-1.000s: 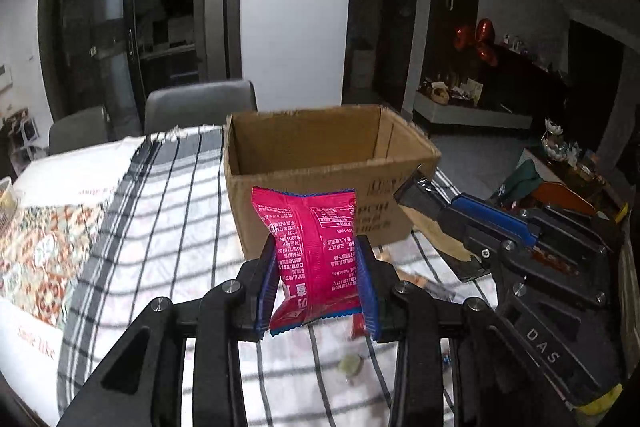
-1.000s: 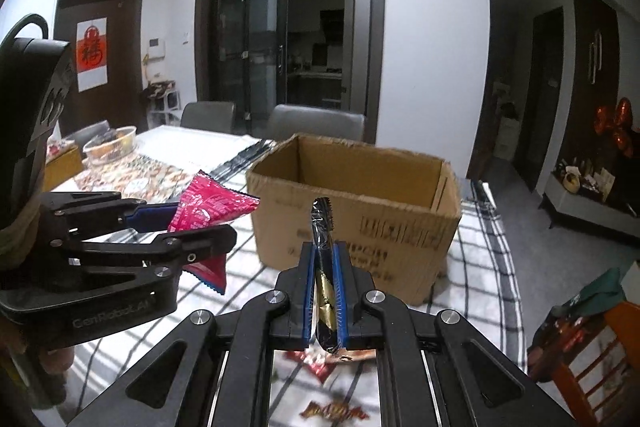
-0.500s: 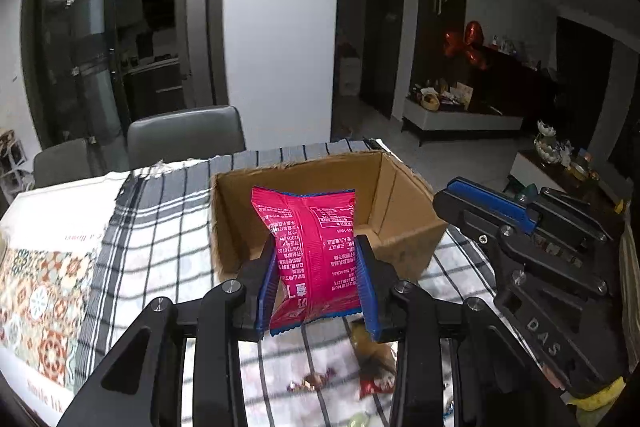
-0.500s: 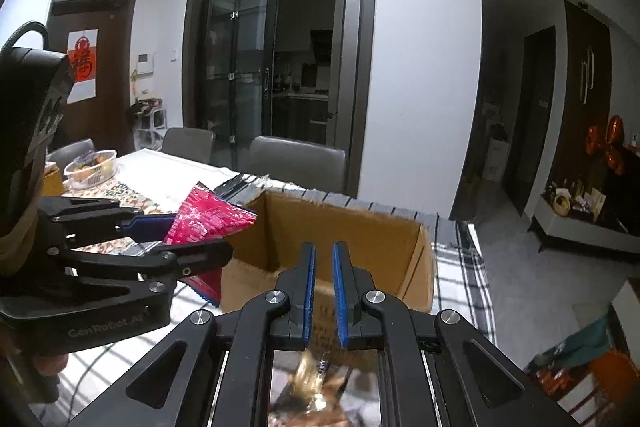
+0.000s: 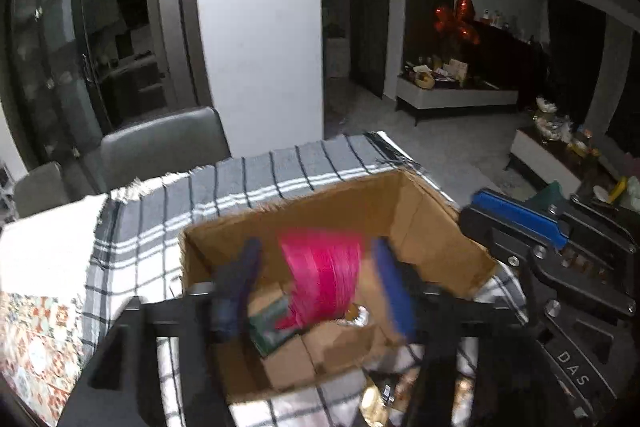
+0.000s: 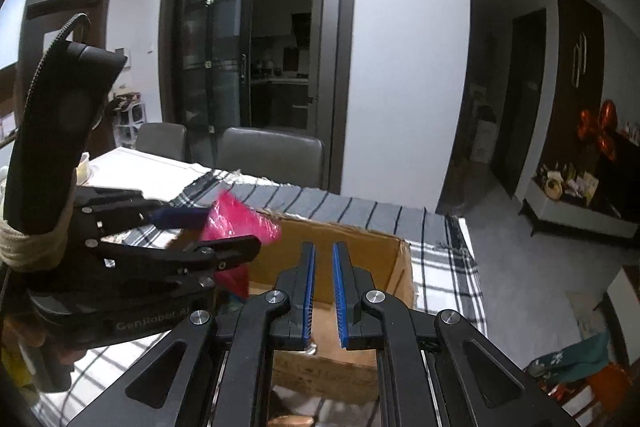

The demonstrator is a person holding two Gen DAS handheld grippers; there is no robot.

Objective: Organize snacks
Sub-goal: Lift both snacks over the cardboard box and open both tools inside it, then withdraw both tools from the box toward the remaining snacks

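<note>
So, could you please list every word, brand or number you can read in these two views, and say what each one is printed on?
"DAS": black body of the right gripper, seen from the left wrist.
"GenRobot.AI": black body of the left gripper, seen from the right wrist; faint.
Brown cardboard box: dark print on its front wall, too blurred to read.
Pink foil snack packet: motion-blurred, unreadable.
</note>
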